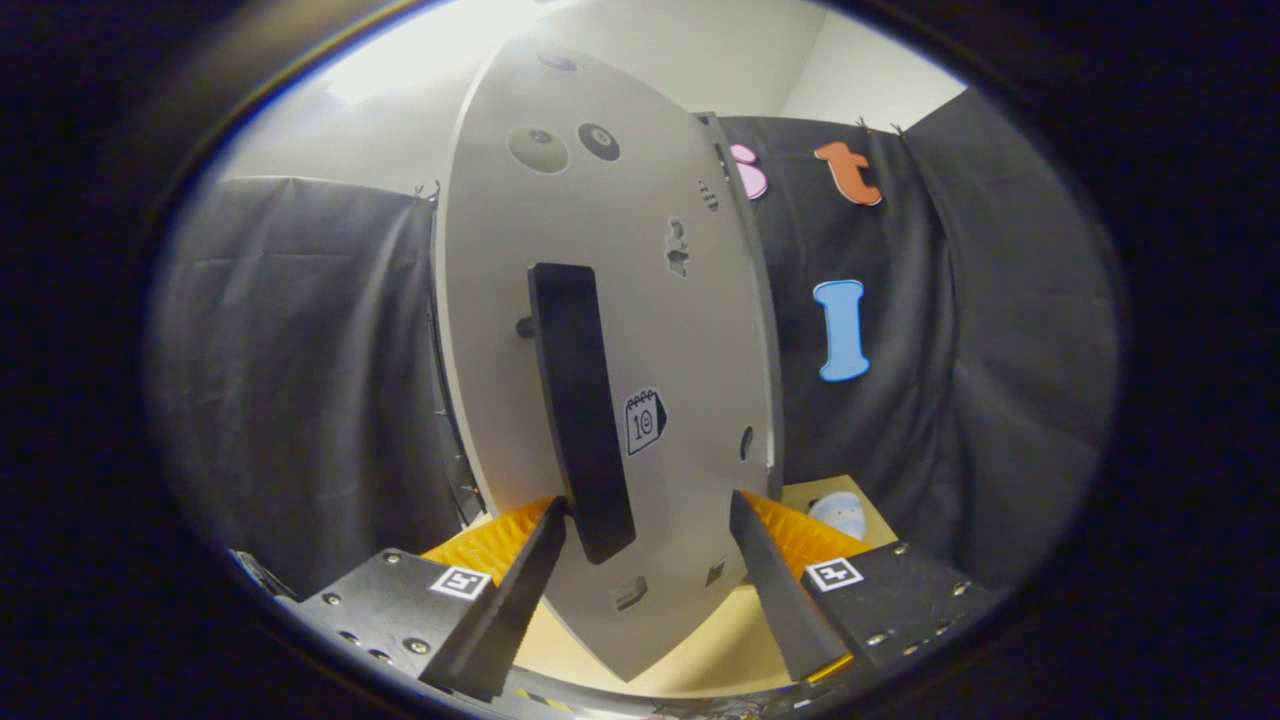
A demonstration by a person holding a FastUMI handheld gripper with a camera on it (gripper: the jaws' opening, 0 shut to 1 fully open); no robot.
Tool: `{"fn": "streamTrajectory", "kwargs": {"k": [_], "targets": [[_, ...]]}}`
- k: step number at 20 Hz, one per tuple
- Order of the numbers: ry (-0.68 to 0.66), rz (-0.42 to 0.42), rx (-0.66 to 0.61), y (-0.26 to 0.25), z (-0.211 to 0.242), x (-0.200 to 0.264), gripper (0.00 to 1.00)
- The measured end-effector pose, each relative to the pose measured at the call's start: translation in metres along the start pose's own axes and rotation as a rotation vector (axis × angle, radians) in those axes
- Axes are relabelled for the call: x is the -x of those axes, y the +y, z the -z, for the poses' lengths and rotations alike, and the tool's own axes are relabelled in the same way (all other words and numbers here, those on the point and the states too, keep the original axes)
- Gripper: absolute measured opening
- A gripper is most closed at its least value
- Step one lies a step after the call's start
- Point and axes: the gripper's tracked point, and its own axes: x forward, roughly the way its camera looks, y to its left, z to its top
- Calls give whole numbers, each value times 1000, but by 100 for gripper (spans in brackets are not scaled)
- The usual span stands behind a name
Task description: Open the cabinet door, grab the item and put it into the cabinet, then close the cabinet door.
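Note:
A white cabinet door [620, 330] stands close ahead of me, swung partly outward, its edge toward the right. A long black bar handle [580, 410] runs down its face. My gripper [648, 512] is open, with the handle's lower end between the fingers, close to the left fingertip [550, 520]; neither finger presses on it. The right fingertip [745, 515] stands apart from the handle, near the door face. A small pale blue-and-white item [838, 514] lies on the wooden tabletop [700, 640] beyond the right finger.
The door carries a small sticker [644, 421] and several holes and fittings. Black cloth [300, 380] hangs on both sides of the cabinet. A white wall [720, 60] rises behind.

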Motion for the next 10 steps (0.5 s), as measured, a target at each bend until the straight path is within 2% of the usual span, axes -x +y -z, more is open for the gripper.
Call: {"fn": "streamTrajectory", "kwargs": {"k": [4, 10], "targets": [[2, -48, 14, 33, 2, -35, 100], [-8, -67, 62, 81, -1, -98, 100]]}}
